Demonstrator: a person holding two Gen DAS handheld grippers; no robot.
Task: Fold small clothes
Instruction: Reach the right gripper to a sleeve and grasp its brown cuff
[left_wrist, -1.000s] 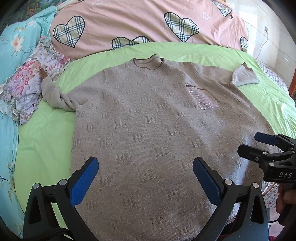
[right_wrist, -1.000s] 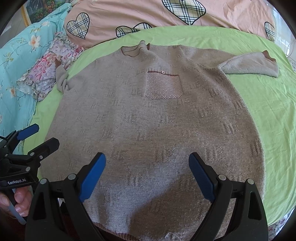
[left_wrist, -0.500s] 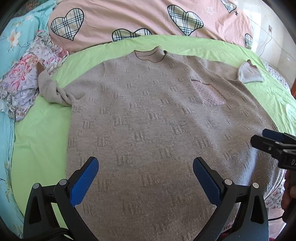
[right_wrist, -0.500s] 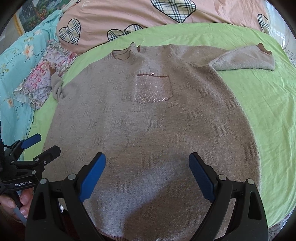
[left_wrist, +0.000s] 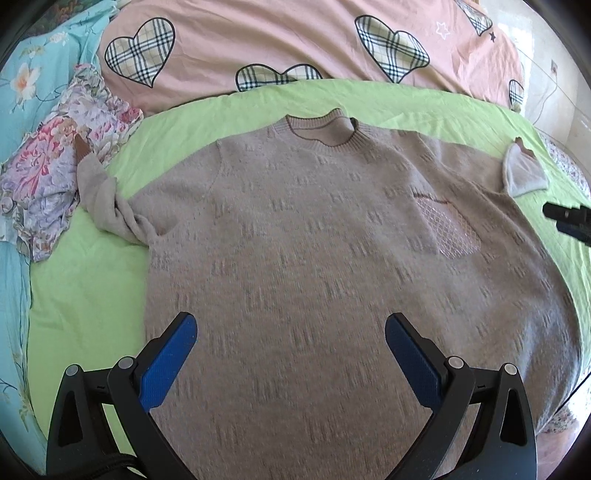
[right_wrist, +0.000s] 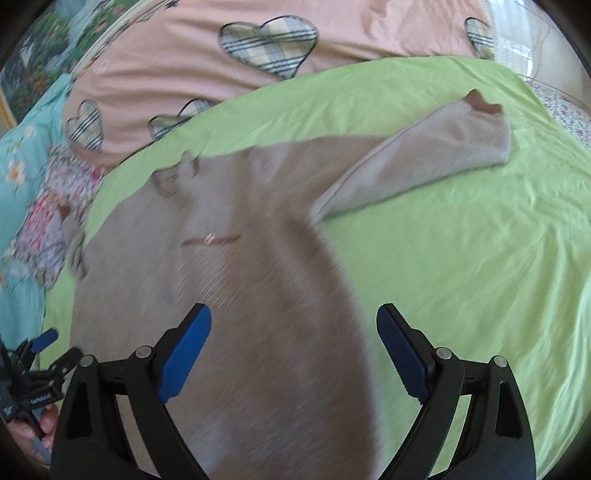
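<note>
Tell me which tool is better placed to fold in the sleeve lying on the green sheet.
Probably the right tool: open, facing the beige knitted sweater's outstretched sleeve.

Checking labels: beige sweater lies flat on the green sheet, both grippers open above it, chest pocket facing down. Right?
Not quite. The sweater lies pocket up: the pocket shows in the left wrist view. It is on the green sheet, with left gripper and right gripper open.

The right gripper (right_wrist: 293, 345) has swung toward the sweater's (right_wrist: 240, 295) right sleeve (right_wrist: 424, 166).
</note>
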